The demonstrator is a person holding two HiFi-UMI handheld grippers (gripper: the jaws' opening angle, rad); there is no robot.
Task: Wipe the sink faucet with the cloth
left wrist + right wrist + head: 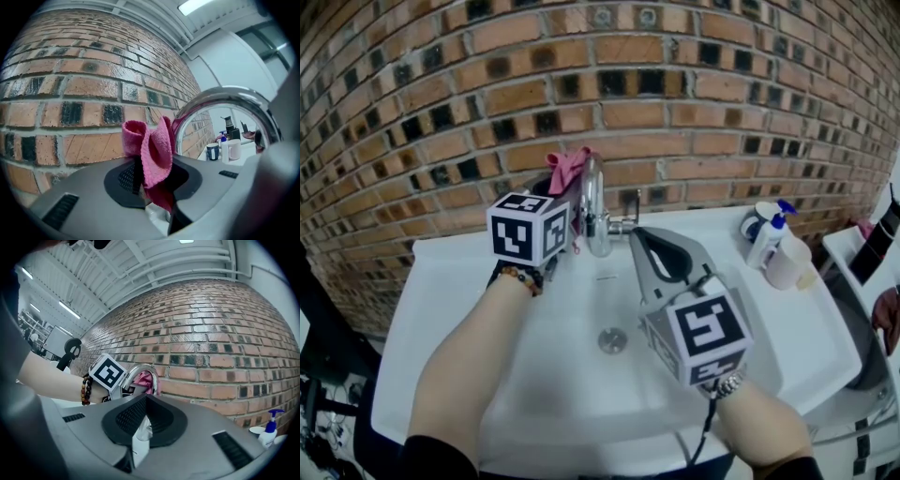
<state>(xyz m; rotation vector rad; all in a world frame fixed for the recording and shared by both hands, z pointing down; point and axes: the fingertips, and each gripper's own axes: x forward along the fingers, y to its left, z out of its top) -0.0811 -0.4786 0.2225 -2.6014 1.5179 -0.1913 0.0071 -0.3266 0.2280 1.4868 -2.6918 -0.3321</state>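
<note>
A pink cloth [567, 167] is bunched between the jaws of my left gripper [569, 201], which is shut on it. It sits just left of the curved chrome faucet [594, 211], close to the spout's arch. In the left gripper view the cloth [154, 150] sticks up from the pads, with the faucet [225, 96] arching at the right. My right gripper [639, 234] hovers over the white sink [487, 309], shut and empty, its tip pointing at the faucet base. From the right gripper view the faucet [140, 371] and the cloth [149, 380] lie straight ahead.
A brick wall [722, 112] rises right behind the sink. A soap pump bottle [766, 239] and a white cup [787, 262] stand on the sink's right rim. The drain [612, 339] is in the middle of the basin. A lever handle [630, 217] juts right of the faucet.
</note>
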